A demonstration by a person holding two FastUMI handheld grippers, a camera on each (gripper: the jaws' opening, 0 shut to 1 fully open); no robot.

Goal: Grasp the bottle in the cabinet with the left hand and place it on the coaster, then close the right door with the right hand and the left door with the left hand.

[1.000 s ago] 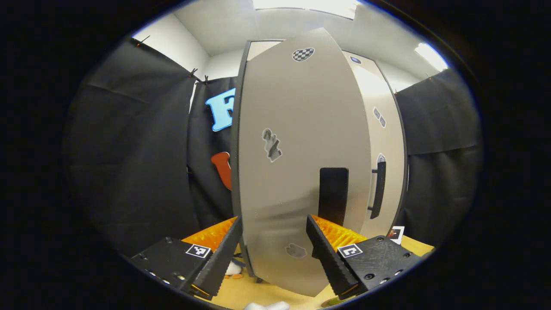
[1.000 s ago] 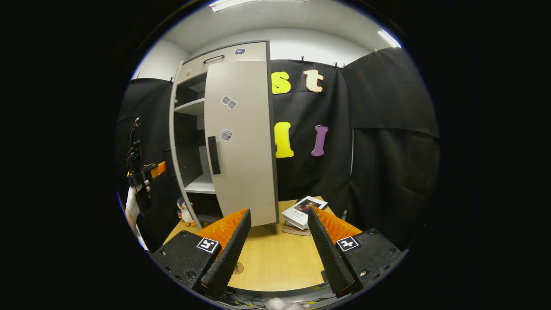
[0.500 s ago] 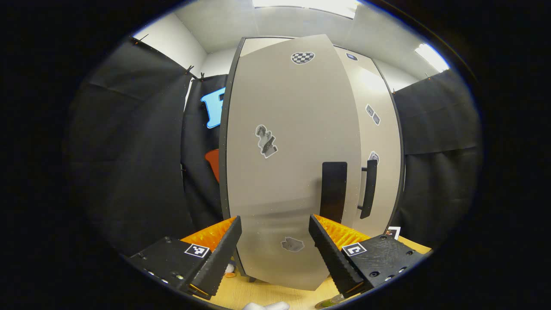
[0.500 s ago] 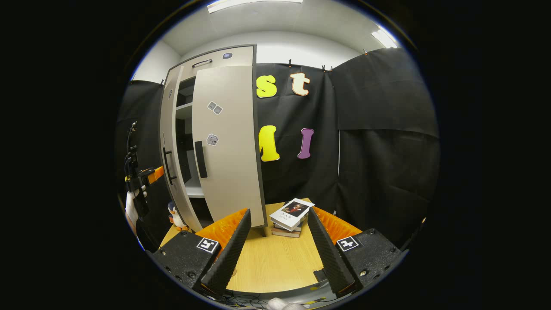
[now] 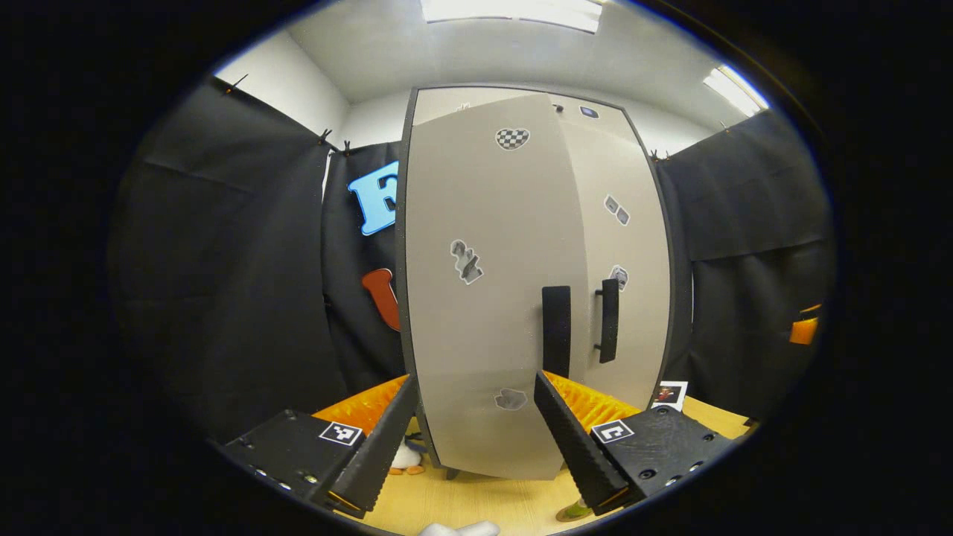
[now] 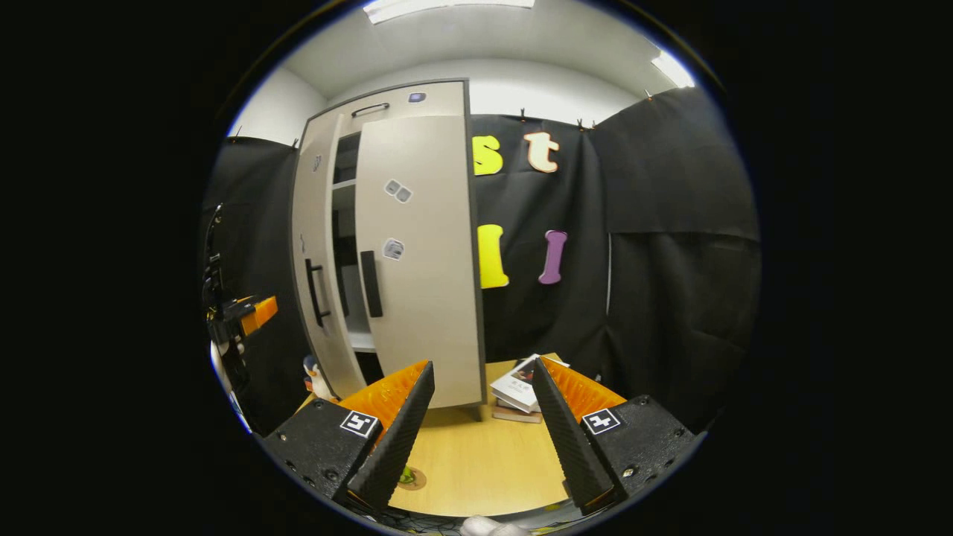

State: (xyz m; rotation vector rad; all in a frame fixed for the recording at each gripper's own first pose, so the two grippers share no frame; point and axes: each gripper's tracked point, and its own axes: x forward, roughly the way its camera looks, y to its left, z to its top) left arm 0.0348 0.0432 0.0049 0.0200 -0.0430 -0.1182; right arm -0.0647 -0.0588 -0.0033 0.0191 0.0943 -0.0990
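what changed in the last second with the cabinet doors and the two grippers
The left door has swung most of the way toward the cabinet, leaving only a narrow dark gap beside the right door. The left gripper followed it, open and gripping nothing. The right door stayed shut, the right gripper stayed open over the table, and the books did not move.

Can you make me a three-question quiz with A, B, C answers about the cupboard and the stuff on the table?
1. Where are the books?
A. on the table, right of the cupboard
B. inside the cupboard
C. in a gripper

2. What colour are the door handles?
A. white
B. black
C. yellow

3. How is the left door?
A. shut tight
B. taken off
C. open a crack

Answers: 1 A, they lie on the table beside the cupboard. 2 B, both bars are black. 3 C, a dark gap shows between the doors.
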